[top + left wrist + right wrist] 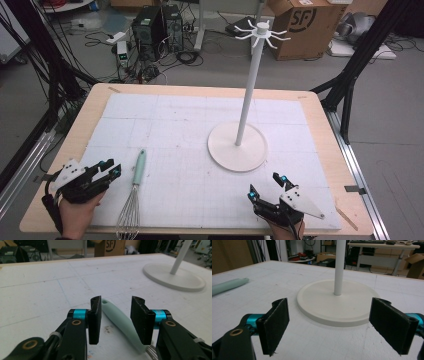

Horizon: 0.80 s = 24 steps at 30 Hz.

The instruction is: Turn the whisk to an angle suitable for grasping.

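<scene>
— High view first: we see a whisk (pixel 134 192) lying on the white mat (pixel 175 120), mint handle pointing away from us, wire head toward the near edge. Our left gripper (pixel 111 168) sits just beside the handle, not touching it, so we judge the whisk is what we are reaching for.

— And the tall white hook stand (pixel 238 145) stands on its round base right of the whisk, arms at the top bare. We'd guess the whisk is meant to hang there. Our right gripper (pixel 266 186) waits near the base, jaws spread, holding nothing.

— Left gripper view: we look along the left gripper (pixel 116 320), and the handle (pixel 120 322) lies slanted on the mat beyond and between the two jaws. They stand apart, pads clear of it, so nothing is gripped yet.

— Right gripper view: the right gripper (pixel 337 325) is wide open and frames the stand's base (pixel 337 305); the handle's tip (pixel 229 285) shows far off to one side.

— Containers? We see none on the table; a cardboard box (pixel 305 25) stands on the floor behind, and we cannot tell its contents.
</scene>
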{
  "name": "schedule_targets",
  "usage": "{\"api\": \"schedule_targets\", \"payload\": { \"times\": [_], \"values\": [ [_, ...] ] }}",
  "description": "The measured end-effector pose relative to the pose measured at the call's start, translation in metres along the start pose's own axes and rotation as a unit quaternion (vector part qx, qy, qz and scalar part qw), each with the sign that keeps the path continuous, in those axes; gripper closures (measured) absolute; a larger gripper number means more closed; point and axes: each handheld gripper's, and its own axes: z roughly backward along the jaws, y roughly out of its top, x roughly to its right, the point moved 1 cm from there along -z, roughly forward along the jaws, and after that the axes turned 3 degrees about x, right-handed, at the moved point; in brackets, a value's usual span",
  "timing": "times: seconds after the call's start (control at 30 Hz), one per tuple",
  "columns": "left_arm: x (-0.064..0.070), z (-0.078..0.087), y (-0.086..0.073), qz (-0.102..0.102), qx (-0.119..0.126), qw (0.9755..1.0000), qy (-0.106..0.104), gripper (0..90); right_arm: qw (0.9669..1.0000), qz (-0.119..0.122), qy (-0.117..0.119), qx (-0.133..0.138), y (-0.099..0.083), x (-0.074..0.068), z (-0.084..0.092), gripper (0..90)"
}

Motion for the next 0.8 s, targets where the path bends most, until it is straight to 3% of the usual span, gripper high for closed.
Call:
{"api": "schedule_targets", "payload": {
  "times": [0.17, 0.27, 0.47, 0.57, 0.63, 0.67, 0.7, 0.77, 0.8],
  "values": [
    [-0.004, -0.012, 0.010, -0.010, -0.033, 0.9994, 0.005, 78.2, 1.0000, 0.000, 0.001, -0.001, 0.000, 0.000, -0.001, 15.3],
    [-0.004, -0.017, 0.016, -0.028, -0.058, 0.9973, 0.036, 89.6, 1.0000, 0.000, 0.006, -0.001, 0.000, -0.002, -0.001, 15.3],
    [-0.009, -0.035, 0.022, -0.017, -0.109, 0.9915, 0.069, 90.0, 1.0000, -0.002, 0.008, 0.000, 0.001, -0.002, 0.000, 15.2],
    [-0.012, -0.047, 0.018, -0.008, -0.143, 0.9874, 0.068, 90.0, 1.0000, -0.003, 0.008, 0.003, 0.001, -0.002, 0.000, 15.3],
    [-0.013, -0.054, 0.015, -0.015, -0.158, 0.9849, 0.070, 90.0, 0.9999, -0.006, 0.009, 0.002, 0.001, -0.002, 0.000, 15.3],
    [-0.013, -0.054, 0.015, -0.015, -0.158, 0.9849, 0.070, 90.0, 0.9999, -0.005, 0.009, 0.003, 0.001, -0.002, 0.000, 15.3],
    [-0.012, -0.061, 0.013, -0.019, -0.172, 0.9821, 0.074, 90.0, 0.9999, -0.004, 0.009, 0.004, 0.001, -0.002, 0.000, 15.3],
    [-0.013, -0.064, 0.013, -0.017, -0.177, 0.9814, 0.073, 90.0, 0.9999, -0.006, 0.010, 0.003, 0.001, -0.002, 0.000, 15.3],
    [-0.013, -0.071, 0.012, -0.010, -0.188, 0.9798, 0.067, 90.0, 0.9999, -0.006, 0.009, 0.004, 0.001, -0.002, 0.000, 15.3]
  ]
}}
